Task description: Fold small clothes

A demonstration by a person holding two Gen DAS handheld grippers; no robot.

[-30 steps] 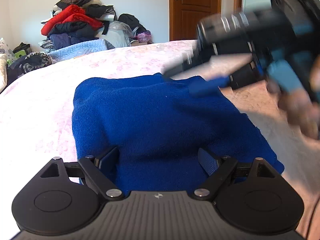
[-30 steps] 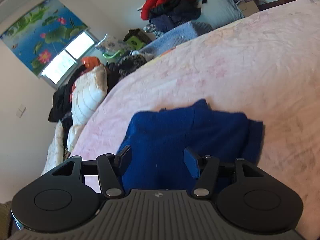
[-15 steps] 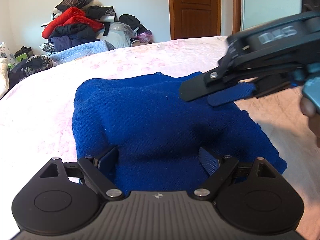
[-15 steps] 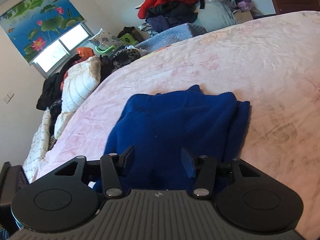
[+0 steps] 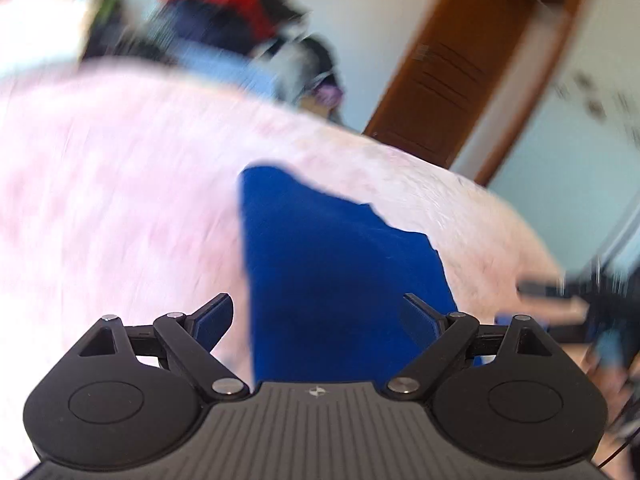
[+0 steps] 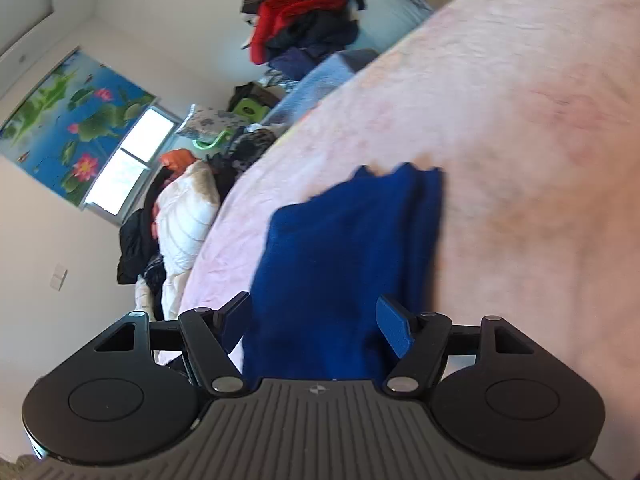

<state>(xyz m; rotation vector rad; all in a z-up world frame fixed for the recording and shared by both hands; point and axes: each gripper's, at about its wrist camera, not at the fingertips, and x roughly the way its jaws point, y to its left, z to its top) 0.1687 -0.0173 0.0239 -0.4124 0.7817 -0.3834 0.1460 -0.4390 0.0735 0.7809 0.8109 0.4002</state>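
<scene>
Blue garment (image 5: 340, 272) lying on a pink bed (image 5: 112, 200), seen from two handheld grippers.

Left view, blurred: left gripper (image 5: 318, 316) fingers spread wide, garment stretching toward 12 o'clock. Right view: right gripper (image 6: 316, 320) fingers wide, garment (image 6: 344, 256) between them, clothes pile (image 6: 308, 20) at 12 o'clock.

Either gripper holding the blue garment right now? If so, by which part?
Nothing is held. The left gripper and right gripper both stand open, jaws spread over the blue garment lying on the bed.
</scene>
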